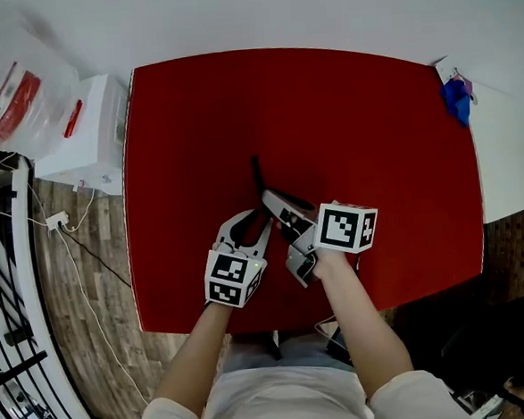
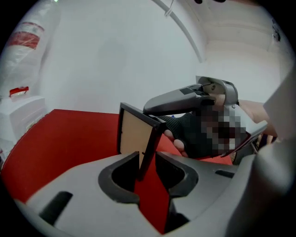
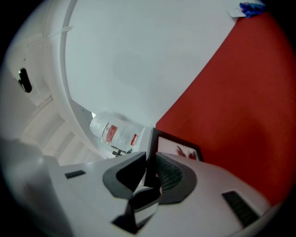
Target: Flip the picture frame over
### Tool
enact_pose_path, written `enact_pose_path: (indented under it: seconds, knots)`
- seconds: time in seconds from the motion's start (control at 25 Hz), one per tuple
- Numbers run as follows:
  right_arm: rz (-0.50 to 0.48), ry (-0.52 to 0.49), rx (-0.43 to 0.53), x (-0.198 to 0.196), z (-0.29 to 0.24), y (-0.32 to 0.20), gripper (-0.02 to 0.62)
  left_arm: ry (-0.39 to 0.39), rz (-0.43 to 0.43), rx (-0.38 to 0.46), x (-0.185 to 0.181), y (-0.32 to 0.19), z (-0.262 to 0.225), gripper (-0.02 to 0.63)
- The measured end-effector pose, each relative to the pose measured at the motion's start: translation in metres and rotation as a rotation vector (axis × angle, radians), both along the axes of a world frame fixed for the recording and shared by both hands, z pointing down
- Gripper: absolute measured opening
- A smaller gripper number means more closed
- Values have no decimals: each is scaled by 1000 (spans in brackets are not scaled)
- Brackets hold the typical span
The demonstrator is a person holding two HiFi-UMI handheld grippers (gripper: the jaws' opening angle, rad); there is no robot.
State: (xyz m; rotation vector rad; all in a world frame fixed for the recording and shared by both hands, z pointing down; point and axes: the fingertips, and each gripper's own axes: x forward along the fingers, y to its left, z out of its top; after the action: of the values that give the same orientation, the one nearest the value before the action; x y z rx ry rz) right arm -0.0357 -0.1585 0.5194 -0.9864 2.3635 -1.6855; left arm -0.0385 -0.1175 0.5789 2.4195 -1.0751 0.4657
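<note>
The picture frame (image 1: 257, 179) stands on edge on the red table (image 1: 374, 151), seen edge-on as a thin black line. My right gripper (image 1: 270, 199) is shut on its upper edge. In the right gripper view (image 3: 150, 162) the black edge sits between the jaws, and the frame's front (image 3: 178, 149) shows a red print. My left gripper (image 1: 252, 223) is just left of the frame, open. In the left gripper view (image 2: 147, 159) the frame's brown backing (image 2: 134, 134) faces me and its near edge reaches down between the jaws with red table showing beside it.
A white cabinet (image 1: 91, 126) with a plastic bag (image 1: 12, 87) on it stands off the table's left side. A blue object (image 1: 457, 99) lies on a white surface at the far right. The table's near edge is right under my hands.
</note>
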Motion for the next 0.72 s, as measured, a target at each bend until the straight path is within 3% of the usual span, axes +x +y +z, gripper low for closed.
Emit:
enact_pose_path:
  seconds: [0.12, 0.48, 0.72]
  knots:
    - [-16, 31, 4, 5, -1, -1, 63, -11, 55, 18, 14, -2, -2, 95]
    - [3, 19, -8, 18, -1, -4, 63, -3, 54, 28, 27, -12, -2, 97]
    - [-21, 125, 90, 27, -12, -9, 64, -20, 55, 34, 29, -14, -3, 97]
